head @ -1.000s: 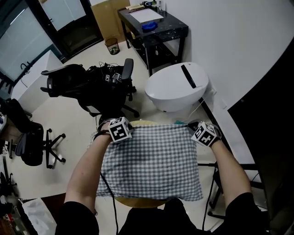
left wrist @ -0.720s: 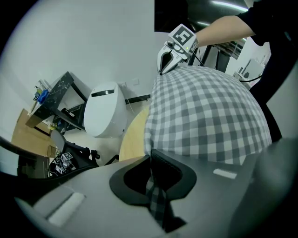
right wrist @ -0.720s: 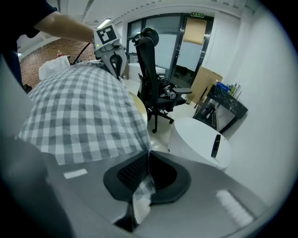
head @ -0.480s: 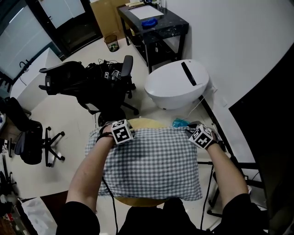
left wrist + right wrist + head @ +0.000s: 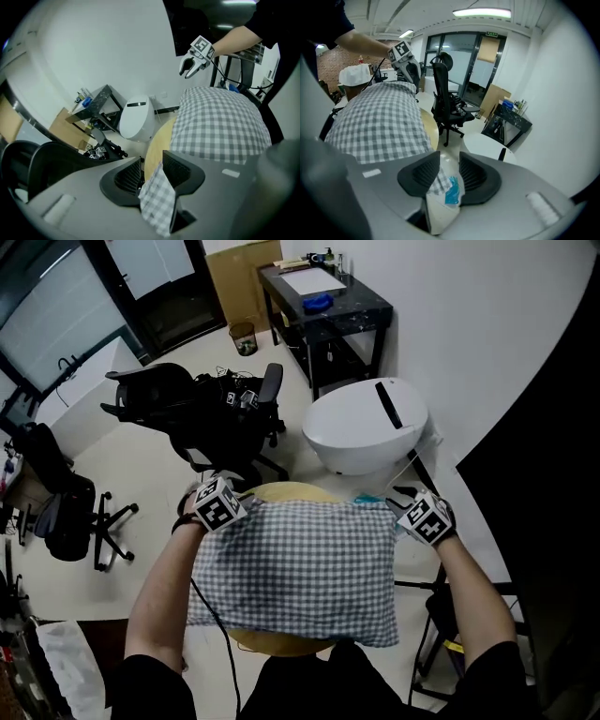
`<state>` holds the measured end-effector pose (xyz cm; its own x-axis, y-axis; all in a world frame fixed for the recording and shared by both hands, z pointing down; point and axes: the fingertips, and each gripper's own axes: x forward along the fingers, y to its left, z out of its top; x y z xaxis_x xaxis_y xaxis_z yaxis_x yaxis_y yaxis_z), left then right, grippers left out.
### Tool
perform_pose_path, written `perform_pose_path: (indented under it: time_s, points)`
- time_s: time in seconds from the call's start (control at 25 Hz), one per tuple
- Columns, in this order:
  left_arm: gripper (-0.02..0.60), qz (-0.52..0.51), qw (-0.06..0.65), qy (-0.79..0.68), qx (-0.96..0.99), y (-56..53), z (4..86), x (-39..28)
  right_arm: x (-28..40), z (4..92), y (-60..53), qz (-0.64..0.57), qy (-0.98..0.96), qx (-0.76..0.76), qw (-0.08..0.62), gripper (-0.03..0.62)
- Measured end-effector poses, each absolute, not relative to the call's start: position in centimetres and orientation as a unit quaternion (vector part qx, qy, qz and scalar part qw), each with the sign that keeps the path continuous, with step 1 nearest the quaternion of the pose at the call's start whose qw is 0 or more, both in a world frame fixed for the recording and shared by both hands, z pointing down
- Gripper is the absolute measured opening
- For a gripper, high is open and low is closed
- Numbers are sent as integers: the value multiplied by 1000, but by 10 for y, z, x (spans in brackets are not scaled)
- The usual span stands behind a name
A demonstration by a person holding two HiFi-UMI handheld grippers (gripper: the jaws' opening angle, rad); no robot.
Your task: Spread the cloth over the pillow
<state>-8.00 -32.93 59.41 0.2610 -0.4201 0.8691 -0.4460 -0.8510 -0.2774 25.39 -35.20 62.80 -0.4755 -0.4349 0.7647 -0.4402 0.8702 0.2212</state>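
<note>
Head view, left gripper [image 5: 204,495]: it is at the far left corner of the cloth [image 5: 300,568].
Head view, right gripper [image 5: 415,506]: it is at the far right corner.
Head view, cloth: the checked cloth lies flat between my two grippers, over a puffy shape on the round table [image 5: 291,491].
Left gripper view, jaws: they have just been opening and stand partly apart. A cloth corner [image 5: 157,197] hangs between them, but they are not squeezing it.
Left gripper view, cloth: the rest lies just past my jaws, on their right side.
Right gripper view, jaws: they have just been opening too, and now stand partly apart.
Right gripper view, pillow [image 5: 438,211]: a white corner with a blue tag [image 5: 452,192] sits between my jaws, with the cloth edge on it. Nothing is pinched.
</note>
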Motion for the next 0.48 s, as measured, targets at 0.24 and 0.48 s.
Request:
perform_pose_path:
  time_s: [0.24, 0.48]
  points:
    - [133, 516, -9, -349, 783, -267, 530, -92, 226, 551, -326, -56, -892, 236, 382, 140]
    - [135, 511, 13, -411, 755, -183, 511, -120, 180, 479, -289, -117, -920, 203, 316, 140]
